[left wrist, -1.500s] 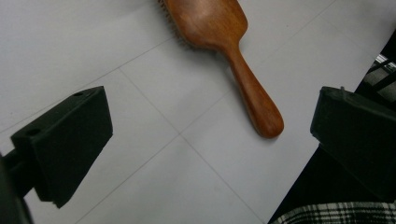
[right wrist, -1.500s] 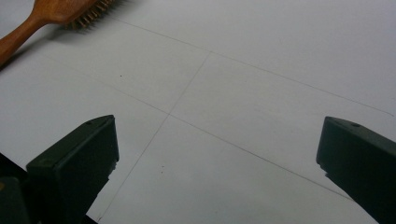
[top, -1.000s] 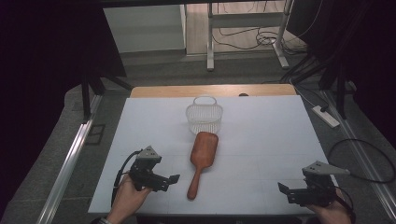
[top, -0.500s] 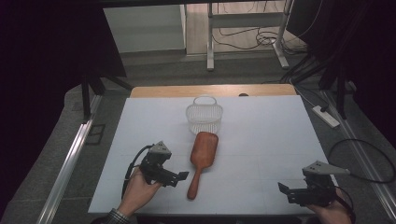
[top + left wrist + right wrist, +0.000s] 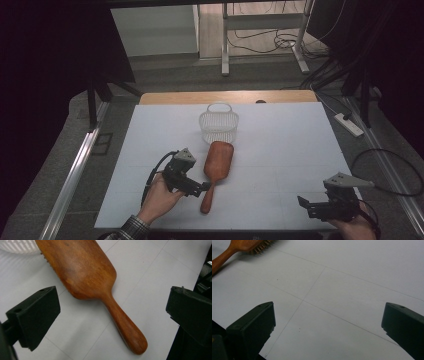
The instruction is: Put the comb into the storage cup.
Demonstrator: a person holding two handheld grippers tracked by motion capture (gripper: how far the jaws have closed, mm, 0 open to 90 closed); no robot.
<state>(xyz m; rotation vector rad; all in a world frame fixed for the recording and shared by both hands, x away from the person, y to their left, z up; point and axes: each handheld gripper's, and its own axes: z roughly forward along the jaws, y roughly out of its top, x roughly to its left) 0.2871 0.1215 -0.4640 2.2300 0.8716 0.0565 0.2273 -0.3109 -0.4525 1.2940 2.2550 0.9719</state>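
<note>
jaws gape on both grippers, empty; right gripper view reveals bristles (image 5: 260,247) under the hairbrush (image 5: 215,171).

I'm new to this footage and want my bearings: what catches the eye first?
A wooden hairbrush lies mid-table, head toward a small white basket just beyond it. The left gripper, jaws open, sits by the brush handle; the right gripper, also open, waits at the table's near right corner.

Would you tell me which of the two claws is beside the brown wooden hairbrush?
The left claw, open beside the brown wooden hairbrush handle; the right claw sits far off.
</note>
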